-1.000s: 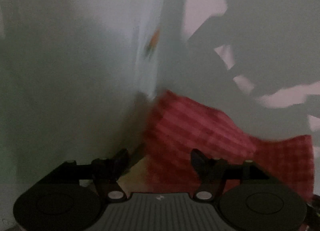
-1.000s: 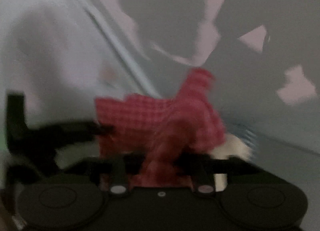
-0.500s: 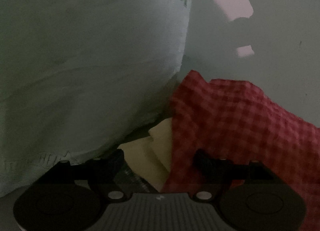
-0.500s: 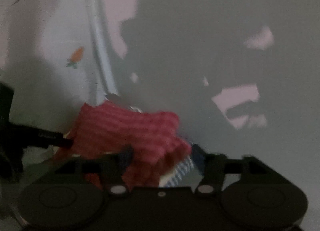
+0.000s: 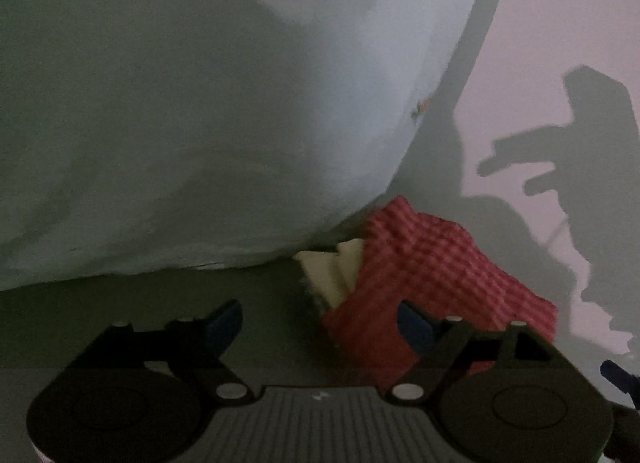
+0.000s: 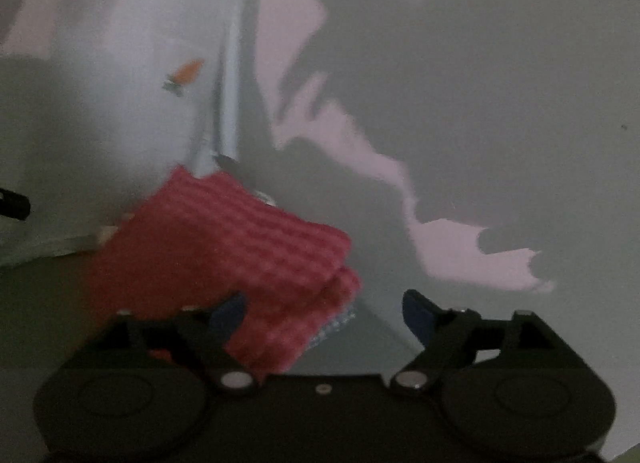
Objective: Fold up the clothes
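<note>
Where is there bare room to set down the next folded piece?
Bare sheet lies right of the red checked cloth, shadowed only. The pale garment crowds its left. In the left view, a bare strip runs below that garment, left of the cream cloth.

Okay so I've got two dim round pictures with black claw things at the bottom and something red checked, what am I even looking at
No robot here: a person holds a two-finger gripper in each hand, and a fisheye camera on each looks forward along the fingers. That is why the pictures are round.

One picture is from the left gripper, the other from the right gripper. The blue-tipped fingers at the bottom belong to them.

On the surface lies a folded red checked cloth, with something cream-coloured showing beside it. A big pale sheet with a small carrot print fills the rest of the left side. The dark shapes are shadows.

Both grippers are opening and neither holds anything; the cloth just lies by them.
</note>
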Motion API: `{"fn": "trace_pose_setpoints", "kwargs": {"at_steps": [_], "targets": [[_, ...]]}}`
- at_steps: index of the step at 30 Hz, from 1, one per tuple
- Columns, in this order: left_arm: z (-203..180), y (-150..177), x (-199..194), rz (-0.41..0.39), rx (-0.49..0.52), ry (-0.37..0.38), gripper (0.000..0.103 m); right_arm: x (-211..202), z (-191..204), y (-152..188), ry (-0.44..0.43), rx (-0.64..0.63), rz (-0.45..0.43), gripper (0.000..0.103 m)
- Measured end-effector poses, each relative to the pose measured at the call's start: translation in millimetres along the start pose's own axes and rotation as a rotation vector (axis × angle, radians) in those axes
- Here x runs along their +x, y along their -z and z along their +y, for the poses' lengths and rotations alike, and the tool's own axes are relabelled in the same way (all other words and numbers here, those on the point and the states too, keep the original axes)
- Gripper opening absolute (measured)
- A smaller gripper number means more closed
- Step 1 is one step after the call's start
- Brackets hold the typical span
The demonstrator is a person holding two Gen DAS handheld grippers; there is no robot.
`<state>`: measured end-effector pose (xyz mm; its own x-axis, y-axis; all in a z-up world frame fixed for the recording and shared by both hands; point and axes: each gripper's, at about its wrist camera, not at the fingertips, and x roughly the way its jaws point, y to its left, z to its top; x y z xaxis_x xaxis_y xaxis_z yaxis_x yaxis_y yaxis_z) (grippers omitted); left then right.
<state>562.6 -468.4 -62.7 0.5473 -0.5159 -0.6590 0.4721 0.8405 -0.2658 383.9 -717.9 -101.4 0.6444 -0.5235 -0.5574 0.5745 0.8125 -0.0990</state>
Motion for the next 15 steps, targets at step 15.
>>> {"fn": "trace_pose_setpoints", "kwargs": {"at_steps": [15], "targets": [[31, 137, -255, -0.226, -0.03, -0.241, 0.103, -183, 86, 39, -0.402, -0.207, -0.161, 0.102]]}}
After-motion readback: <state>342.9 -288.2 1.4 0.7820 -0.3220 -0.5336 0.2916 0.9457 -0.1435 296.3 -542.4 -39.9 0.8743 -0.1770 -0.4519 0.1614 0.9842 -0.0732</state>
